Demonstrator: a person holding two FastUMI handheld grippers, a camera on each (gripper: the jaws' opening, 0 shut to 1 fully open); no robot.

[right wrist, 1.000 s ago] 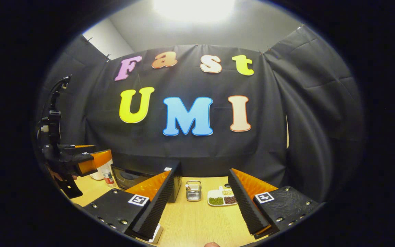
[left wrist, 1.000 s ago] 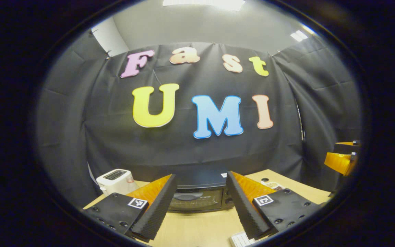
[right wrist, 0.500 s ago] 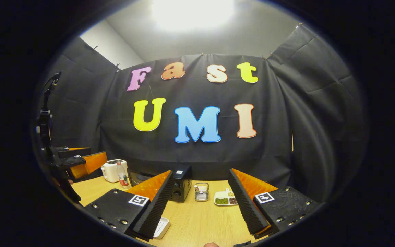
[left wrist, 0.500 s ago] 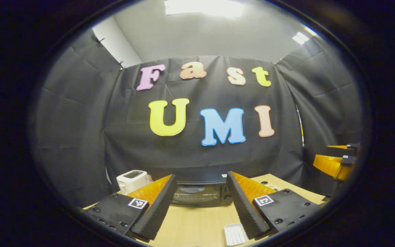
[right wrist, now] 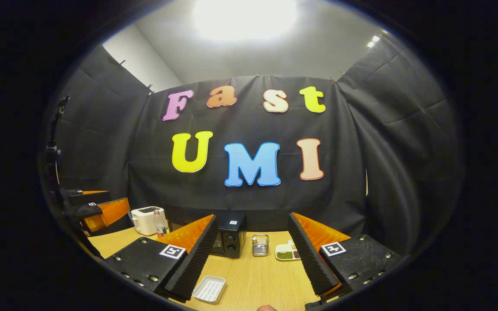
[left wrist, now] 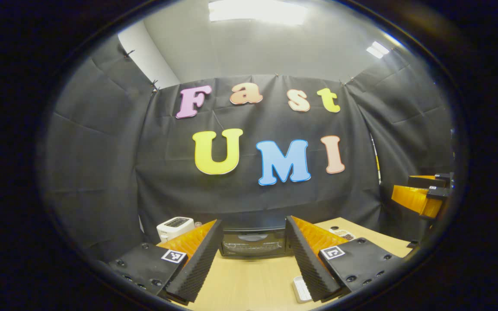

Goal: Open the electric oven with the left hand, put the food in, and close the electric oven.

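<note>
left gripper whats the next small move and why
Probably ease the left gripper forward toward the electric oven. Its fingers are spread and empty, the oven sits framed between them farther along the table, and its door looks shut.

Left tool and right tool hover level, jaws spread wide.

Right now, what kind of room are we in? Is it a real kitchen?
Probably a pretend kitchen set up in a booth. A wooden table holds a black electric oven, a white toaster and a water bottle, with black cloth hung behind them.
</note>
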